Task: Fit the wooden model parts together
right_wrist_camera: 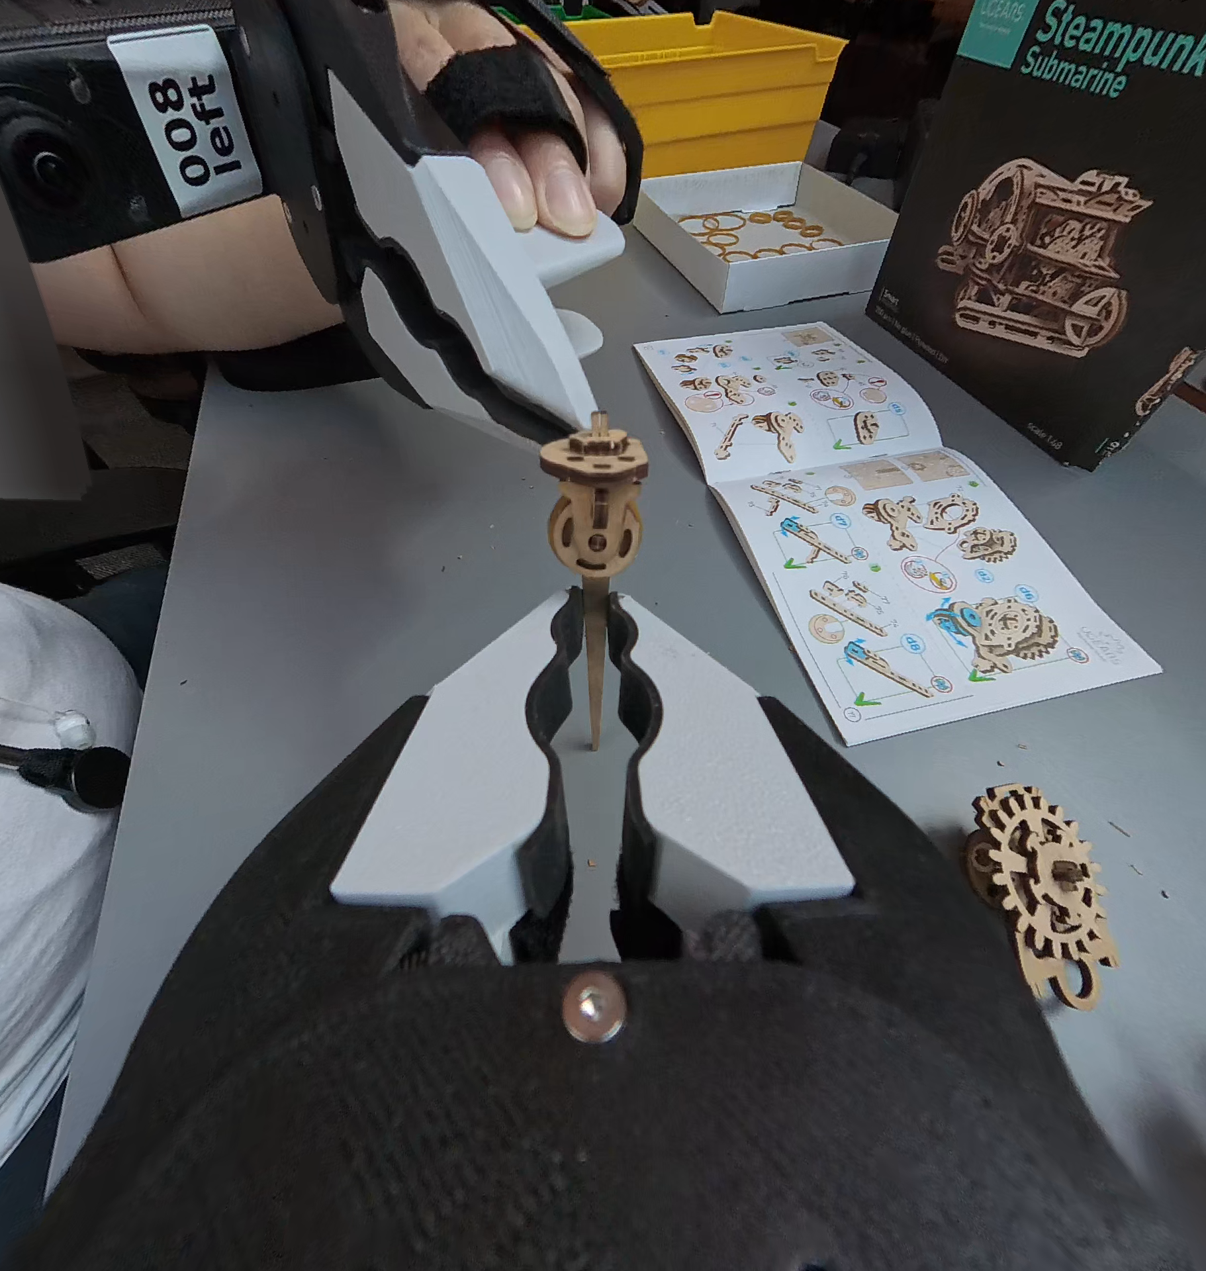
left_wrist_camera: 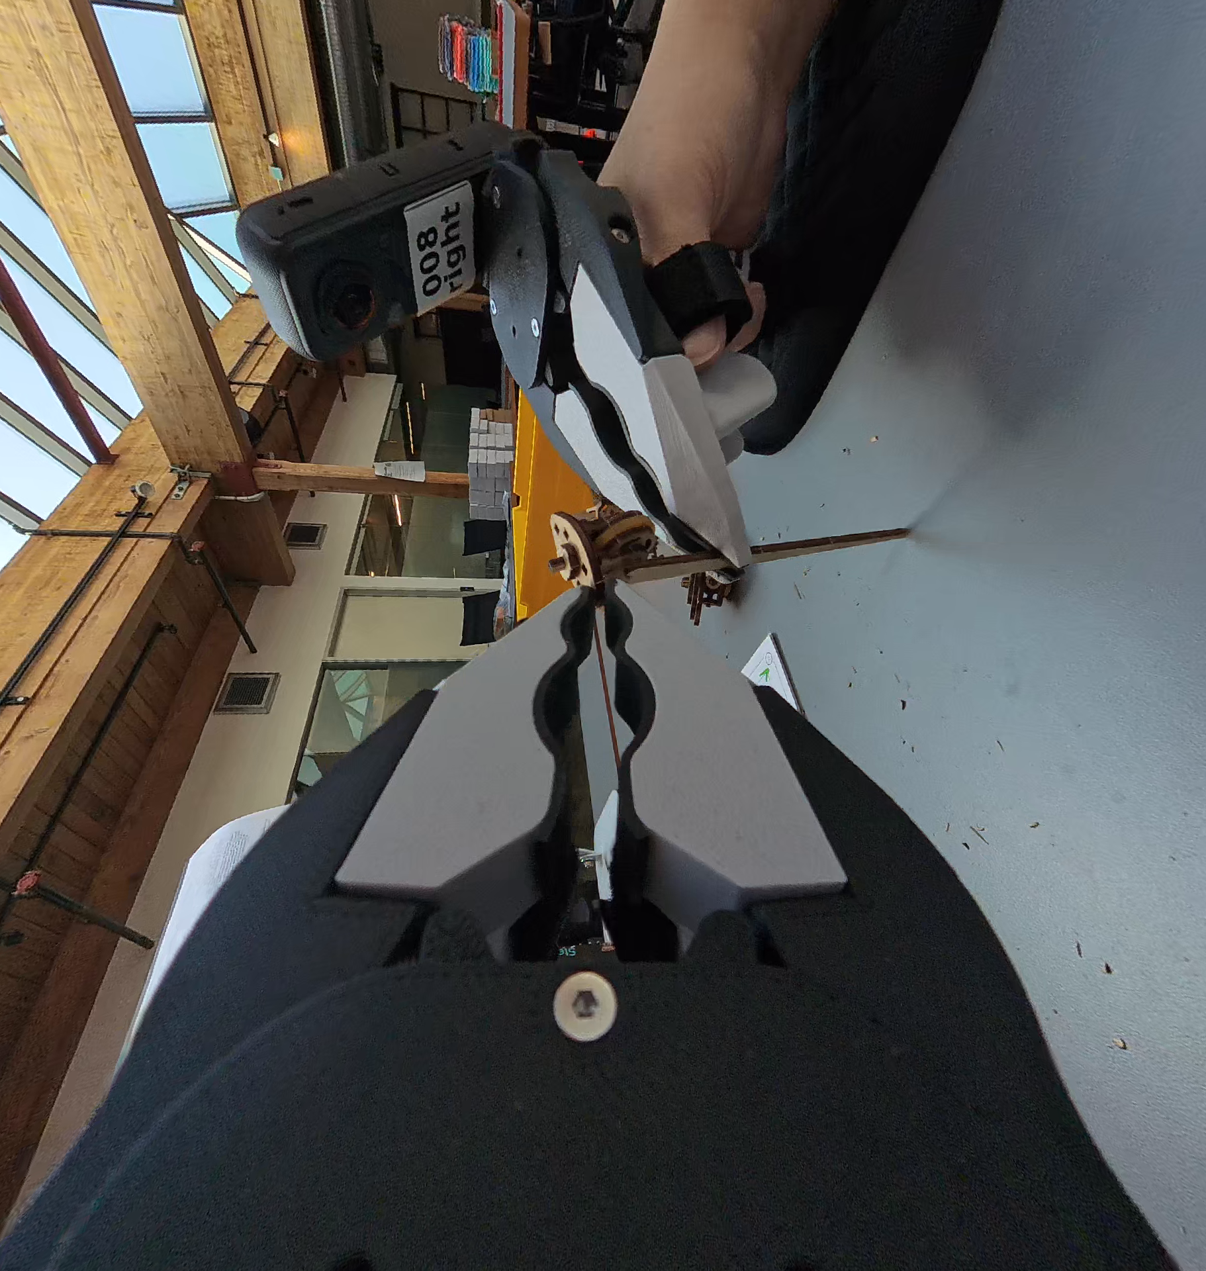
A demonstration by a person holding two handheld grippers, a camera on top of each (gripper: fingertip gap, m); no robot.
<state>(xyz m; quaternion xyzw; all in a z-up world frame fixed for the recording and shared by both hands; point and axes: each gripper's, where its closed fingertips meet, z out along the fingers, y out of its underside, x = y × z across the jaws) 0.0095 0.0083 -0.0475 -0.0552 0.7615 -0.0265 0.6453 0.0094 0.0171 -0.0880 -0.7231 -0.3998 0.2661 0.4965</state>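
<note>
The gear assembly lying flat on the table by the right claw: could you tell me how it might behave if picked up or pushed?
The gear assembly is thin laser-cut wood, so probably light and stiff. Its fine teeth and small loop look liable to snap under a hard pinch. Lying flat on the grey table, it would likely slide rather than roll.

Workshop — timber beams [left_wrist_camera: 105,227], yellow bins [right_wrist_camera: 710,89], workbench [right_wrist_camera: 380,550].

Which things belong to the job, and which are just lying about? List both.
Job:
wooden strip, held by the right gripper
wheel assembly on its end, at the left gripper
gear assembly, probably
instruction booklet

Lying about:
kit box
white tray of rings
yellow bin
</note>
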